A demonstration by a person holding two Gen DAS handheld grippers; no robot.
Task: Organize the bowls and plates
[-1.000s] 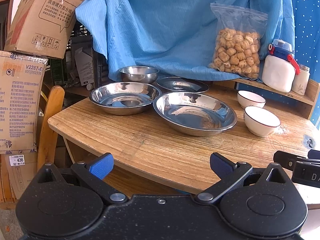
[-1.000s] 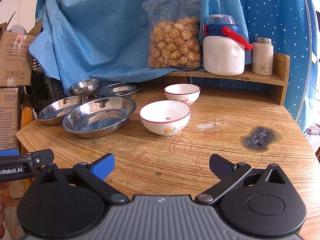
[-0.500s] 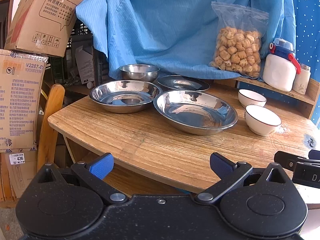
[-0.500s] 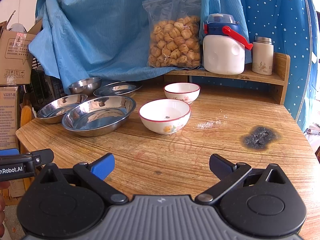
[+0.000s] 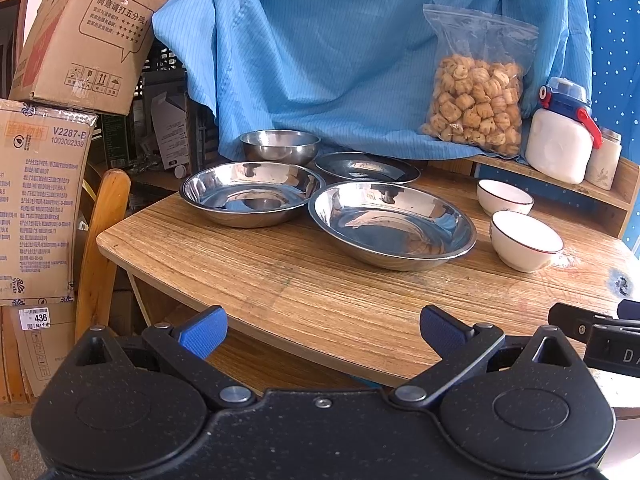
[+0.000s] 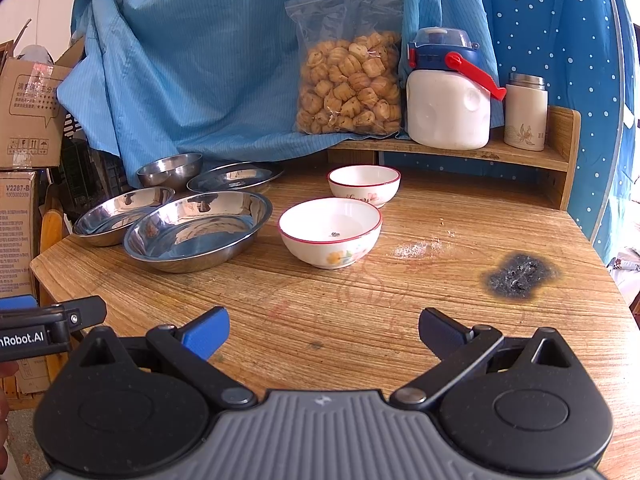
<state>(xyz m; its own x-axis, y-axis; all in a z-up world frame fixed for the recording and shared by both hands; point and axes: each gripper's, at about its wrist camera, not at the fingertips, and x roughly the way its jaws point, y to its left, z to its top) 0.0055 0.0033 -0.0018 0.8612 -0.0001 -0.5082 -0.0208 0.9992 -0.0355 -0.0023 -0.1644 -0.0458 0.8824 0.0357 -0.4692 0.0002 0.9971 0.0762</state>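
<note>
On the wooden table stand two large steel plates, the near one and the left one. Behind them are a flat steel plate and a small steel bowl. Two white red-rimmed bowls stand to the right, the near one and the far one. My left gripper is open and empty at the table's front edge. My right gripper is open and empty over the front of the table.
A raised wooden shelf at the back holds a snack bag, a white jug and a canister. Blue cloth hangs behind. Cardboard boxes and a wooden chair stand left. A burn mark is on the table.
Both views have crept slightly; the dishes have shifted a little in frame. Both grippers stay open and nothing on the table has moved.
</note>
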